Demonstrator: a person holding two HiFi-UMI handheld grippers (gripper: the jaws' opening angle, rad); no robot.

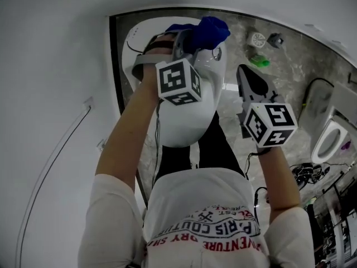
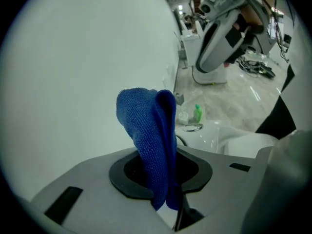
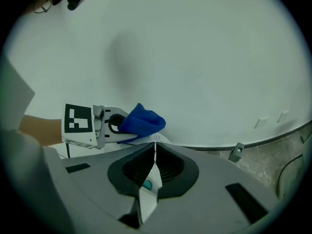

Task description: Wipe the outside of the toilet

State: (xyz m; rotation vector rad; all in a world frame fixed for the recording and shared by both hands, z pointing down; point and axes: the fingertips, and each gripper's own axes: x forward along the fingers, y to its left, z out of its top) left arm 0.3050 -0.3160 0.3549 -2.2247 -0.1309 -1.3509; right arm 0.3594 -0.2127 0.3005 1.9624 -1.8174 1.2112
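From the head view I look down on a white toilet (image 1: 184, 121) standing against a white wall. My left gripper (image 1: 192, 41) is over the toilet's back end, shut on a bunched blue cloth (image 1: 207, 31). The cloth (image 2: 148, 135) sticks up out of the left gripper (image 2: 163, 189), beside the wall, with the toilet's white top (image 2: 234, 140) just beyond. My right gripper (image 1: 241, 68) hangs in the air to the right of the toilet, shut with nothing in it. The right gripper view looks over its closed jaws (image 3: 155, 147) at the cloth (image 3: 141, 122).
A green bottle (image 1: 259, 61), a round white object (image 1: 257, 38) and a small grey object (image 1: 275, 39) lie on the marbled floor beyond the toilet. Another white fixture (image 1: 329, 138) and tangled cables (image 1: 307, 172) are at the right. A dark baseboard (image 1: 114, 66) lines the wall.
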